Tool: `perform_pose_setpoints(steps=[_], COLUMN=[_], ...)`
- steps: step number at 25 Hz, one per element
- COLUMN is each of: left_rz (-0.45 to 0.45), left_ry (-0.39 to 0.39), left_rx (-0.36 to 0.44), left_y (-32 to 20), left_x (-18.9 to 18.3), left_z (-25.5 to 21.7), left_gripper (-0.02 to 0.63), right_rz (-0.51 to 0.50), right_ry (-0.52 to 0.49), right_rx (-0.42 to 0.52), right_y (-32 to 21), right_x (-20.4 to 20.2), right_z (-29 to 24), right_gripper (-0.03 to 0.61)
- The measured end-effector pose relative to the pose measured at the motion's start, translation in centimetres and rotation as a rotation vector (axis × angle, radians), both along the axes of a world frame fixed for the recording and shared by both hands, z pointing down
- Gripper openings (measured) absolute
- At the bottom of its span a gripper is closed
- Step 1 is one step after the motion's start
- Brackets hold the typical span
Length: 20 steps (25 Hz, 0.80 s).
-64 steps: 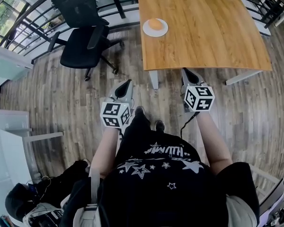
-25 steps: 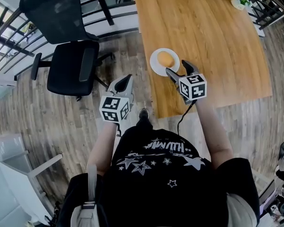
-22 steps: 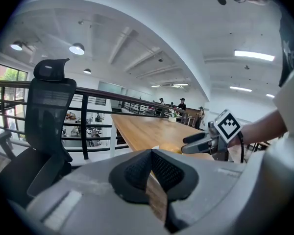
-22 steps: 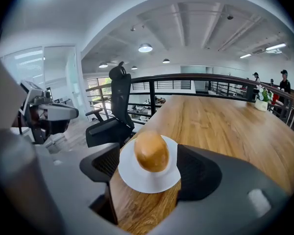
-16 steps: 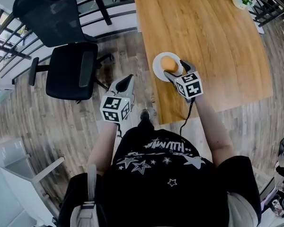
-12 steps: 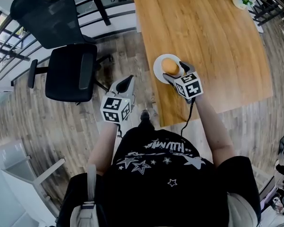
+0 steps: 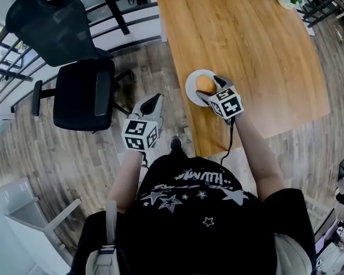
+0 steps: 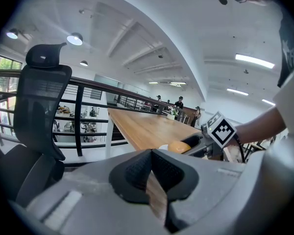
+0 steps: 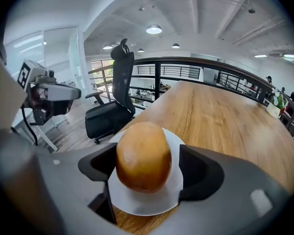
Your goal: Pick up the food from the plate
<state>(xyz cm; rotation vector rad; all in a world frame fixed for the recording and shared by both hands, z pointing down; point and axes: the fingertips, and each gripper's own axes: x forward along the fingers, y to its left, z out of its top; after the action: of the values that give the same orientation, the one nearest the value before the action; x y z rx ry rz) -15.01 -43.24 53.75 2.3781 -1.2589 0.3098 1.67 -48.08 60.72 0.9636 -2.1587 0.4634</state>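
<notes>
A round golden bun (image 7: 204,83) (image 9: 143,155) lies on a small white plate (image 7: 190,90) (image 9: 147,202) near the front left corner of the wooden table (image 7: 258,44). My right gripper (image 7: 209,88) (image 9: 144,168) straddles the bun, its jaws closing with the bun between them. The left pad sits at the bun's side, while a strip of plate still shows beside the right pad. My left gripper (image 7: 153,100) (image 8: 151,168) hangs over the floor left of the table, pads together and holding nothing. The bun (image 8: 179,146) shows in the left gripper view too.
A black office chair (image 7: 83,90) (image 9: 112,106) stands on the wood floor left of the table. A railing (image 9: 196,72) runs behind it. A small plant pot (image 7: 286,2) sits at the table's far right corner. The table edge lies just left of the plate.
I have walked up to the table. My right gripper has moved forward from short of the plate until its jaws lie on either side of the bun. The left gripper stayed low.
</notes>
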Motion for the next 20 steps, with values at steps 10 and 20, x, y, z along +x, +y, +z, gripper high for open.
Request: perform_pose_setpoints(steps=[10, 20], left_rz=[-0.009, -0.014], left_ry=[-0.005, -0.017], left_rx=[-0.004, 0.011], left_y=[-0.1, 2.1], left_x=[-0.9, 0.3], left_z=[0.3, -0.6], left_gripper=[0.002, 0.002], right_rz=[0.01, 0.073], right_ry=[0.002, -0.095], right_rx=[-0.021, 0.061], right_y=[0.1, 2.2], right_x=[-0.4, 0.7], right_z=[0.5, -2.8], right_gripper=[0.356, 0.354])
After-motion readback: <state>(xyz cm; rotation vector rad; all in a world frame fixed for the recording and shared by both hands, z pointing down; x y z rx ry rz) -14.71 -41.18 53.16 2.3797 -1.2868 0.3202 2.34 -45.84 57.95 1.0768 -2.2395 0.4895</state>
